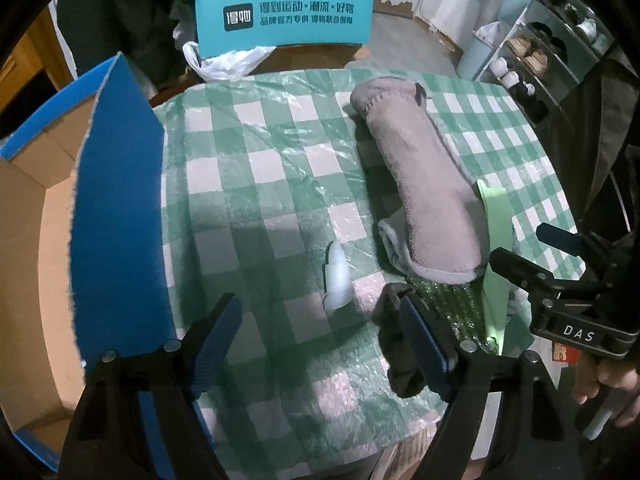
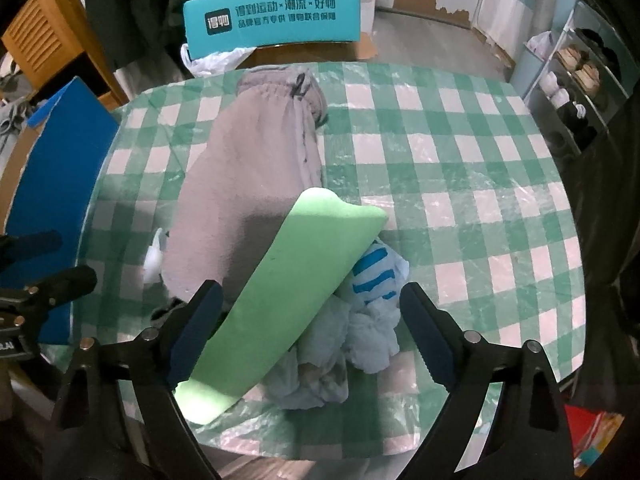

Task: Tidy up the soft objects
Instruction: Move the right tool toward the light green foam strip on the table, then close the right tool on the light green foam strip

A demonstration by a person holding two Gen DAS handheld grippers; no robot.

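Cardboard box (image 1: 48, 184): it is standing open at the far left, just beside the table edge, its blue flap (image 1: 116, 200) leaning up against the checked tablecloth (image 1: 260, 184).
Left gripper (image 1: 316, 316): I am holding it pointed steeply down over the near left part of the table; its blue-padded jaws are standing wide apart with nothing clamped, only cloth and a small white scrap (image 1: 338, 280) lying between them.
Dark cloth (image 1: 396, 344): it is lying against the outer side of my left tool's right finger; I cannot tell whether it is touching the pad.
Grey garment (image 2: 248, 184): it is lying lengthwise down the middle of the table, its gathered waistband at the far end.
Green foam sheet (image 2: 288, 292): it is resting tilted across the near end of the grey garment and over the pale bundle.
Right gripper (image 2: 316, 332): I am aiming it downward with jaws spread wide, gripping nothing; the foam sheet and bundle are sitting in the gap.
Light blue cloth bundle (image 2: 360, 332): it is crumpled near the right finger, a blue-striped piece (image 2: 376, 268) on top.
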